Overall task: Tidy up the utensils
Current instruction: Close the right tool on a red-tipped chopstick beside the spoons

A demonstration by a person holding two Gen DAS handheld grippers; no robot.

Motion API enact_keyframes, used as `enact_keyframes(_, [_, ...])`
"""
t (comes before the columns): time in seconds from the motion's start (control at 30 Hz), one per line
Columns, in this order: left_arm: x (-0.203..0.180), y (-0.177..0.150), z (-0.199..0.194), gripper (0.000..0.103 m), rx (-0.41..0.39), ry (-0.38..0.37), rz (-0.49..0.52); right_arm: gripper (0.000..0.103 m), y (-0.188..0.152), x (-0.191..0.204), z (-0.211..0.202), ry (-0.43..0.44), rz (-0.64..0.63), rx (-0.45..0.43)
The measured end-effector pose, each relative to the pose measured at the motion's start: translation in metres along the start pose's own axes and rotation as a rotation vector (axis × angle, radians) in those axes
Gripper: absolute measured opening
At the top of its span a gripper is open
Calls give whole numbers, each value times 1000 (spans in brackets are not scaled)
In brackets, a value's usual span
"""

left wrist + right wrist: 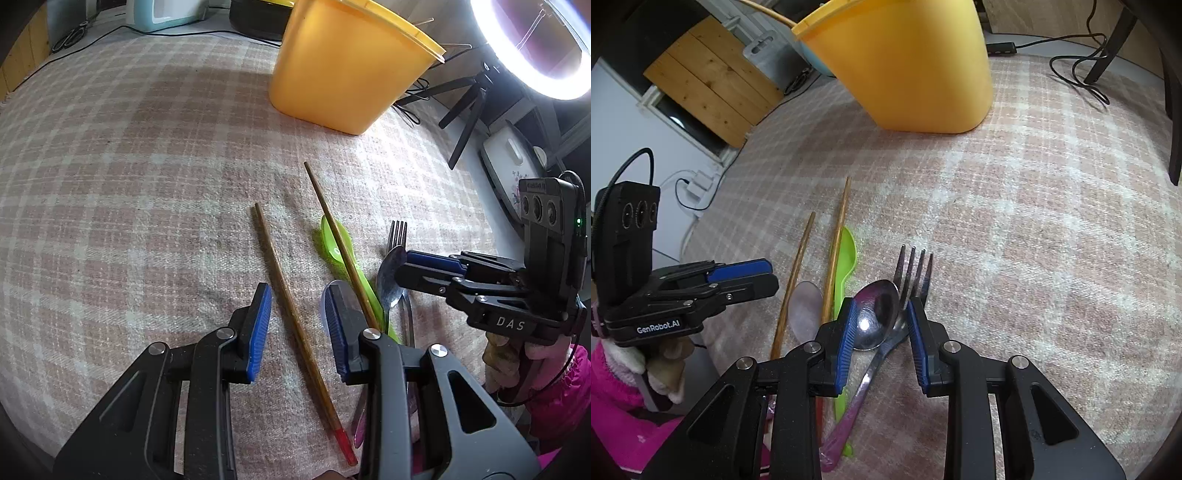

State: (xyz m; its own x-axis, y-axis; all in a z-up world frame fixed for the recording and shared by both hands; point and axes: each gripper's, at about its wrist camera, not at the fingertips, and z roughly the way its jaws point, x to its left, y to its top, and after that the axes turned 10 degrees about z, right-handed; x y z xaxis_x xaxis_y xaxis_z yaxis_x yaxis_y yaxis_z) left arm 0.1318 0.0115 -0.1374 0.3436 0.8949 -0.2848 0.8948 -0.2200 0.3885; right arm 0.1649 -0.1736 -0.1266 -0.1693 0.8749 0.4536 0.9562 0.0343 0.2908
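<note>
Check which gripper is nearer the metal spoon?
Right. The right gripper is open with its fingers either side of the metal spoon. The left gripper is open around a chopstick, further left.

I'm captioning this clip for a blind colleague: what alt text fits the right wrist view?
The right gripper, jaws open, hovers over a metal spoon and fork on a plaid cloth. To their left lie a green plastic spoon and two wooden chopsticks, near the left gripper. A yellow tub stands behind.
</note>
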Motion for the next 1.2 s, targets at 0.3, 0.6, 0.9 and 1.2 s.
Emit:
enact_keyframes(0.3, [-6, 8, 15, 29, 13, -9, 16, 23, 5, 14, 10, -47, -6, -6])
enact_keyframes(0.6, [-10, 11, 32, 22, 33, 5, 34, 9, 6, 24, 13, -56, -10, -13])
enact_keyframes(0.9, [-3, 14, 34, 19, 37, 4, 26, 9, 6, 28, 19, -58, -9, 9])
enact_keyframes(1.2, [-4, 17, 37, 20, 42, 18, 44, 9, 8, 22, 26, -6, 34, 30])
